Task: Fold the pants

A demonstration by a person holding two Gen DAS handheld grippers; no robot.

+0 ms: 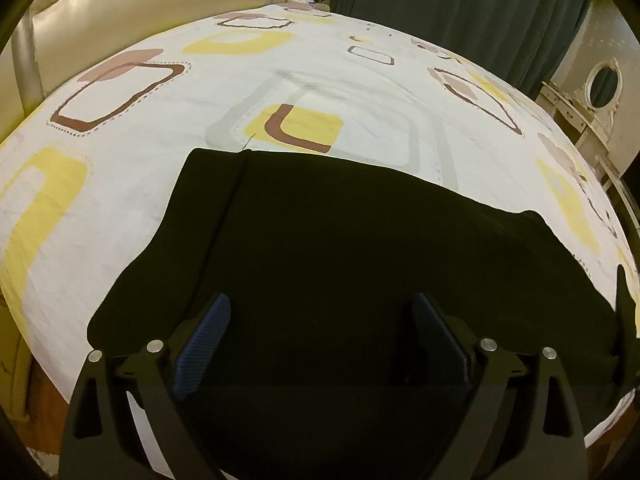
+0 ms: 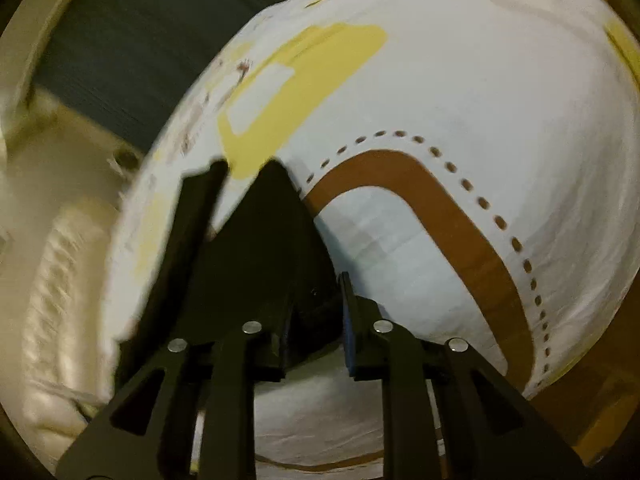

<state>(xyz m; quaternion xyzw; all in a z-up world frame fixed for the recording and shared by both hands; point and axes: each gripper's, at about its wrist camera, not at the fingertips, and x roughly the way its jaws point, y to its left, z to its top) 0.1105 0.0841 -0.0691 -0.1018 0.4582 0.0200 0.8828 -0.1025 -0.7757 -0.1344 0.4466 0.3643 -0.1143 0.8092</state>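
My left claw point(image 1: 320, 340) hangs wide open over the black pants point(image 1: 340, 248), gripping nothing. They lie flat on the patterned bed sheet point(image 1: 132, 184), long axis running left to right across my fingers. My right claw point(image 2: 316, 316), part open, has a pants corner between its fingers; whether it's pinched, I cannot tell. Beyond, curtain point(image 1: 460, 4).

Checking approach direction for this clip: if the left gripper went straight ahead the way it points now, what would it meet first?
Most likely the black pants: the left gripper, jaws wide apart, points over the dark fabric spread on the patterned bedsheet. Its height above the cloth is unclear.
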